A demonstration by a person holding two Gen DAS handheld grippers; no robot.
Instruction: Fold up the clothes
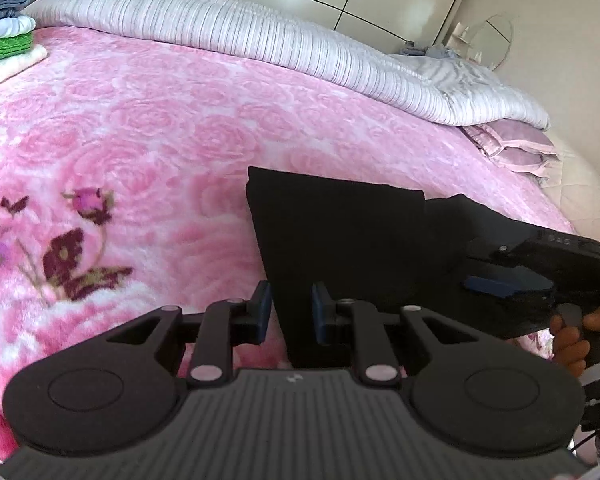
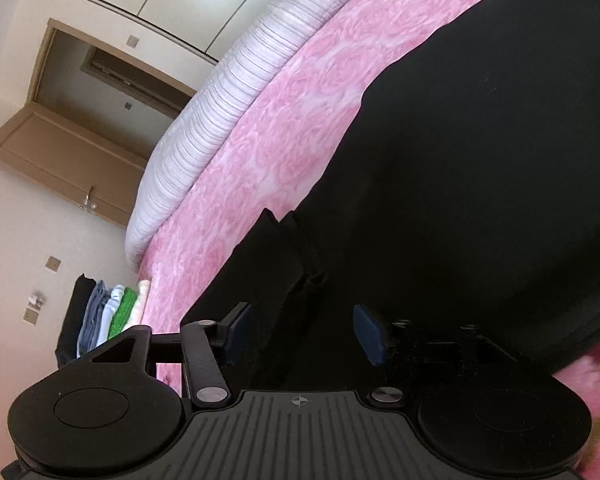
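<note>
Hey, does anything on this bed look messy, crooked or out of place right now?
Nothing looks damaged or spilled. The black folded garment lies at an angle on the pink rose-patterned blanket, its right side bunched where the right gripper meets it. The stack of folded clothes at the far corner looks tidy.

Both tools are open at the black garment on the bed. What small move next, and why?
Probably close the left tool on the black garment: its near edge runs between the open pads, unclamped. The right tool is open at the other side, so neither holds the cloth for a fold.
</note>
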